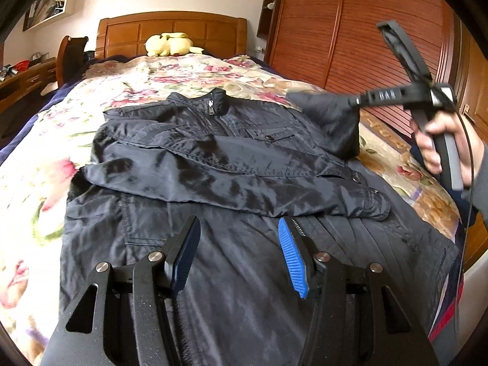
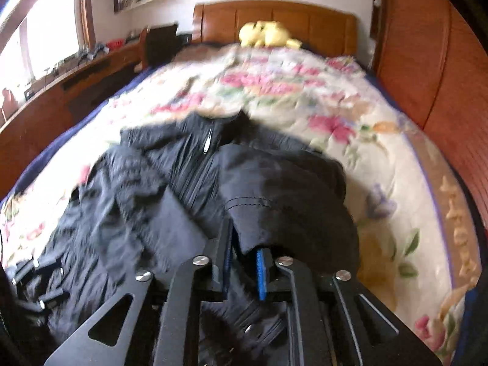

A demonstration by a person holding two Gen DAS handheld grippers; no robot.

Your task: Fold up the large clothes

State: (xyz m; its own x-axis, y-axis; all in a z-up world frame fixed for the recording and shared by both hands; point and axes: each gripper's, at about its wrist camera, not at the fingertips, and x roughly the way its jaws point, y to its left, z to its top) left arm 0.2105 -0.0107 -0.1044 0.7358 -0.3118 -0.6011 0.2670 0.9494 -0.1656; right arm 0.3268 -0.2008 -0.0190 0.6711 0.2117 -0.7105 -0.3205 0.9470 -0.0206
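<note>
The jacket (image 1: 219,158) lies front-up on the bed (image 1: 189,73), collar toward the headboard (image 1: 170,33), zip closed. One sleeve (image 1: 244,180) is already laid across the chest, its snap cuff near the hem side. The other sleeve (image 1: 329,122) is lifted off the bed, its end pinched in the right tool (image 2: 244,262), whose fingers are nearly together with dark cloth clamped between the blue pads. A hand (image 1: 439,146) carries that tool at the right of the left-wrist view. The left tool (image 1: 238,238) hangs over the lower body of the jacket with its fingers apart and nothing between them.

The cloth looks thin, shiny and limp, probably a light nylon shell: it should drape and crease easily but slide on itself, so a folded layer may creep unless laid down flat and pressed. Seams, cuffs, the hem and the collar look like the firmest places to pinch; the smooth middle panels would likely bunch. Snaps and the zip pull are hard spots best kept out of the pads.

The bed carries a flowered quilt (image 2: 274,91), soft and lumpy, so folds will not lie crisp. A yellow plush toy (image 1: 170,44) sits by the headboard. A slatted wooden wardrobe (image 1: 366,30) stands along one side; a window (image 2: 39,36) and a long wooden desk (image 2: 76,76) with small clutter run along the other.
</note>
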